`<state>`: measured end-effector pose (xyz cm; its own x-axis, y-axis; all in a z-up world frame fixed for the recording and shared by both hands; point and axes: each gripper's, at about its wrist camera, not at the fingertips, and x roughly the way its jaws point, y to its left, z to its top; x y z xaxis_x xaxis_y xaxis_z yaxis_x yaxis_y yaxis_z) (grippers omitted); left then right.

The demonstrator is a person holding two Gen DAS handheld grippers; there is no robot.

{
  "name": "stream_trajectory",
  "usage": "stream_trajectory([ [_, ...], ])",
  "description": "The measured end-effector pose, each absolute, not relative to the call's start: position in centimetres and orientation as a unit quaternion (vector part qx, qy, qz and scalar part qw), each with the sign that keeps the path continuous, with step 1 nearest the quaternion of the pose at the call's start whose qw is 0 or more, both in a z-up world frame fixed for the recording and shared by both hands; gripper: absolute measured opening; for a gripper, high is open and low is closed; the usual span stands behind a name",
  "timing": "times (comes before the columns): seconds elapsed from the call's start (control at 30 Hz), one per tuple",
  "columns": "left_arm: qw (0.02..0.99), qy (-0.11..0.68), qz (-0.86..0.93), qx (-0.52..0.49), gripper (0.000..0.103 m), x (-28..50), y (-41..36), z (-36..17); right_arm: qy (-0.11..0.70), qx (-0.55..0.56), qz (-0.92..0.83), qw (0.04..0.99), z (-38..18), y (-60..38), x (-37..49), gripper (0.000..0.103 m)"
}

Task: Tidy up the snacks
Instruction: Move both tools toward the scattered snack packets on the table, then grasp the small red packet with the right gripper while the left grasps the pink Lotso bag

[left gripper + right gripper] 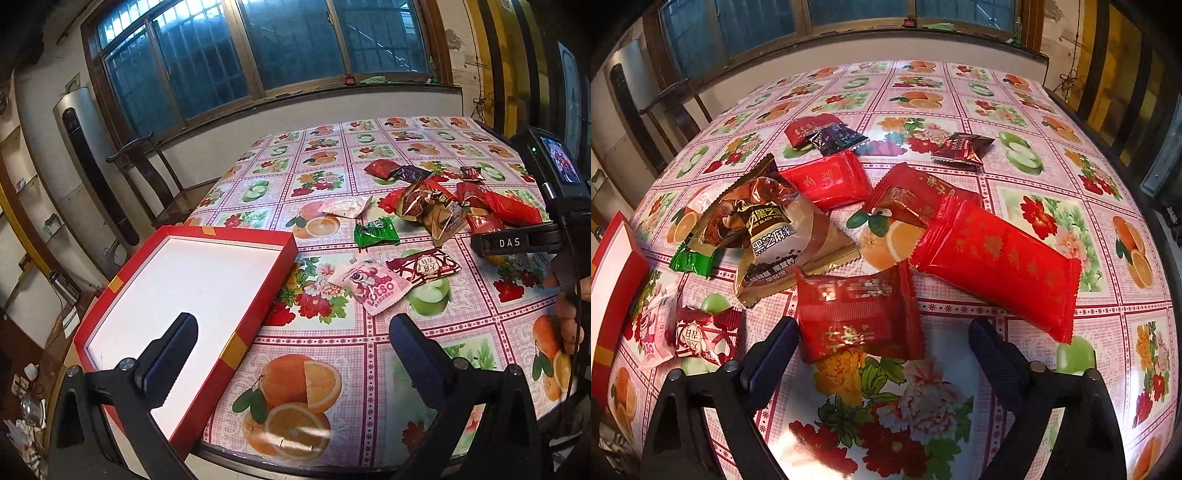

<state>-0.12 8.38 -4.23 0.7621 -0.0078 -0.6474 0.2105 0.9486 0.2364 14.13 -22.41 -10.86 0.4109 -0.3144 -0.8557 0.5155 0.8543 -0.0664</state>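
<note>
Fruit-patterned tabletop (960, 110) carries scattered snacks; both hand-held grippers gape empty, right (882, 336) over a red packet (857, 314), left (295, 332) beside the red box (258, 295).

Wrapped snacks scattered on the bench beside an open red box

The red box (192, 332), white inside, sits empty. Nearest its right wall lies a pink Lotso packet (373, 286), touching a dark red patterned packet (424, 267); a green packet (375, 232) and a pale pink one (345, 206) lie beyond. Farther from the box, a long red packet (997, 264), a square red packet (860, 315) and a brown sesame packet (772, 236) lie heaped.
</note>
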Motion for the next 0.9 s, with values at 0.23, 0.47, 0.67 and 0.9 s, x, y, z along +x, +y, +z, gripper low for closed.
stream_trajectory([
  [0.23,0.908,0.394,-0.080,0.119,0.103,2.2,6.8,-4.7,0.489,0.090,-0.240,0.834,-10.3,-23.0,13.6,0.061],
  [0.47,0.875,0.474,-0.054,0.081,0.103,6.1,3.4,-6.1,0.481,0.135,-0.177,0.848,-9.2,-24.2,9.1,0.060],
  [0.67,0.853,0.521,-0.007,0.019,0.103,8.5,3.9,-8.2,0.450,0.144,-0.172,0.864,-8.0,-25.5,3.1,0.060],
  [0.9,0.833,0.553,0.008,-0.023,0.096,9.7,4.5,-10.2,0.421,0.168,-0.164,0.876,-7.6,-27.5,-0.2,0.060],
])
